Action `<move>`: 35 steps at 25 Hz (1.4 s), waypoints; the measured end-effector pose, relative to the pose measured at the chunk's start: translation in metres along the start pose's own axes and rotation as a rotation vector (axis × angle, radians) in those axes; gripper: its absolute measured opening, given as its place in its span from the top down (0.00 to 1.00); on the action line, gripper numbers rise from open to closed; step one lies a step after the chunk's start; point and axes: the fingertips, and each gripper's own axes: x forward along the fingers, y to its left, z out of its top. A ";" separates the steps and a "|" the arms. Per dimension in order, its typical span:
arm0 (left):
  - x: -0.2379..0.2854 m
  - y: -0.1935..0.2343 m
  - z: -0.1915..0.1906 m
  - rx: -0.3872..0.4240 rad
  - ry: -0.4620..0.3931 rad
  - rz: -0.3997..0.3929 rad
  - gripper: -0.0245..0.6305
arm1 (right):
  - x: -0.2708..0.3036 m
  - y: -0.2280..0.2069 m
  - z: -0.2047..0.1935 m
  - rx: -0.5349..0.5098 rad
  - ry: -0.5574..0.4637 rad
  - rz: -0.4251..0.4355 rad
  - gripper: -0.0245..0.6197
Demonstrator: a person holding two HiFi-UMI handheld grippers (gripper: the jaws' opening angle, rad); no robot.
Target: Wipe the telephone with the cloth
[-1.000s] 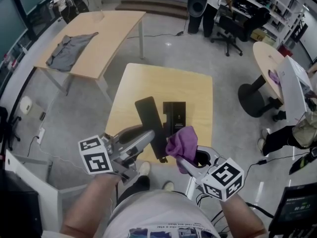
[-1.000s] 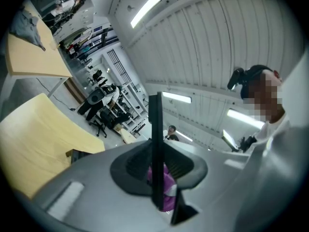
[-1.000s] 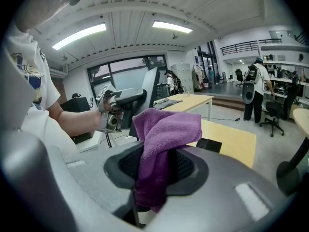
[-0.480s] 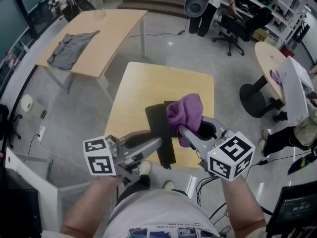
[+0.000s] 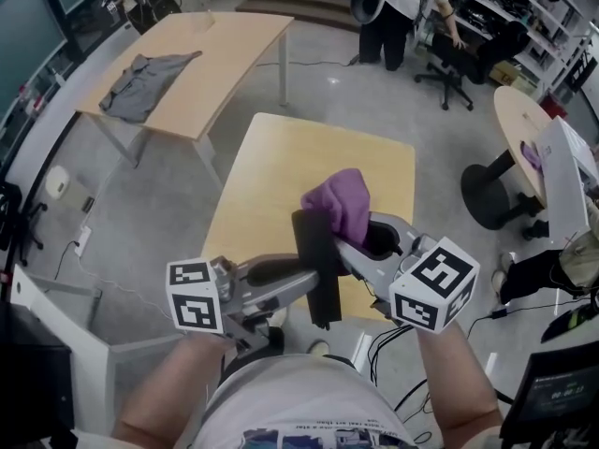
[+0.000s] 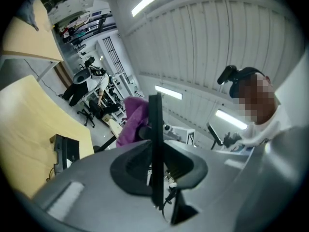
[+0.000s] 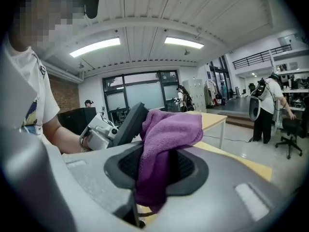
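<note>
Head view: my left gripper (image 5: 312, 283) is clamped on the flat black phone (image 5: 314, 241) above the desk (image 5: 271, 171). My right gripper (image 5: 360, 241) squeezes the soft purple cloth (image 5: 342, 204) at its top end.

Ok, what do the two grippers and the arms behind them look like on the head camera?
Both the left gripper and the right gripper are grey plastic with long tapered jaws and black textured pads. Each carries a white cube with black square markers: left cube, right cube. Forearms are bare; the T-shirt is white with a printed front.
</note>
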 end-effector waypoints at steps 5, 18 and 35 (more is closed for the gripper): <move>-0.001 0.000 0.007 0.003 -0.008 -0.008 0.84 | 0.000 0.010 -0.015 -0.013 0.031 0.048 0.79; 0.004 0.009 0.019 0.000 -0.014 -0.008 0.84 | -0.017 0.020 -0.076 0.008 0.167 0.074 0.79; 0.001 0.031 0.029 -0.009 0.003 -0.001 0.84 | -0.039 0.048 -0.143 0.099 0.290 0.058 0.78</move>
